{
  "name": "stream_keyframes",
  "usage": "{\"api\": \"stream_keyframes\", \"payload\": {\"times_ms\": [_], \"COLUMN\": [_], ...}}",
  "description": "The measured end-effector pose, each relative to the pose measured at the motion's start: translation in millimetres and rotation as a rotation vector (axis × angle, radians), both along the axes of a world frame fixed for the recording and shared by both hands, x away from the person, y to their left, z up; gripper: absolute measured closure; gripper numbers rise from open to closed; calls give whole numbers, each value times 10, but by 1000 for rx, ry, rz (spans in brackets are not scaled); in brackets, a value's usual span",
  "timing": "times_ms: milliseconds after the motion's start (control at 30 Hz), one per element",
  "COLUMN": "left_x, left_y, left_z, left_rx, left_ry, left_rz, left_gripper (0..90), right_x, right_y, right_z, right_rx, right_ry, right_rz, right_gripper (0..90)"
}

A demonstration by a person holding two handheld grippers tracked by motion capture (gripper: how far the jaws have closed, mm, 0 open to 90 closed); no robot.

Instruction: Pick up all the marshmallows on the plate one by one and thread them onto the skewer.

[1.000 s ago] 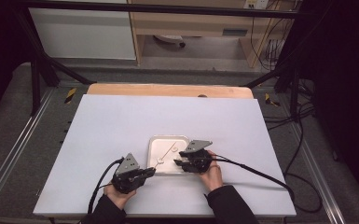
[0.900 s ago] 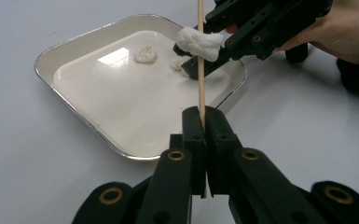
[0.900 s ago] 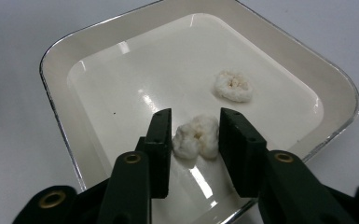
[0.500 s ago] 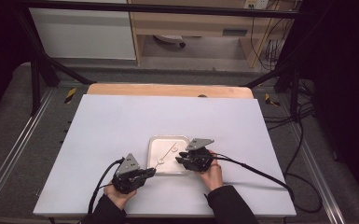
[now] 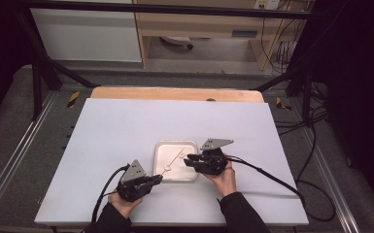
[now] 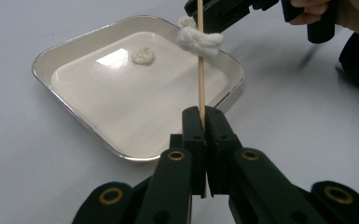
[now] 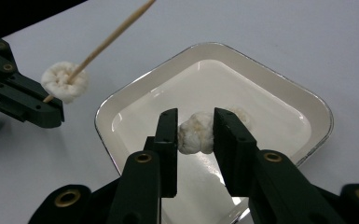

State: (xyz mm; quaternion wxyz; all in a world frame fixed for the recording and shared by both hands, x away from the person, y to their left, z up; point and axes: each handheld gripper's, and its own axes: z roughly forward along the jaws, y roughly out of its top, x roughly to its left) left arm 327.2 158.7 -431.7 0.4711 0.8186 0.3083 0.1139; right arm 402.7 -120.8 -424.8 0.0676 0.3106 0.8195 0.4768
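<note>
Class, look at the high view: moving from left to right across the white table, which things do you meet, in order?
Left claw holding the wooden skewer → white tray → right claw → black cable trailing off to the right.

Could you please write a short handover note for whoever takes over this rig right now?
Left gripper: shut on the wooden skewer, held out over the tray. One white dough ball is already threaded on the skewer.
Right gripper: shut on a second dough ball, held above the tray.
One more ball lies in the tray.
Done: first ball skewered, second picked up.
Left: probably push the held ball onto the skewer tip, then the one in the tray.
</note>
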Motion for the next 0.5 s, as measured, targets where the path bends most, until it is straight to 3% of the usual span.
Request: {"api": "stream_keyframes", "payload": {"times_ms": [500], "left_x": [-9], "left_y": [-16], "left_z": [-2], "left_rx": [0], "left_ry": [1], "left_rz": [-9], "left_gripper": [875], "right_x": [-2], "right_y": [-258], "right_z": [206], "right_rx": [164], "right_ry": [41], "right_rz": [-18], "right_gripper": [719]}}
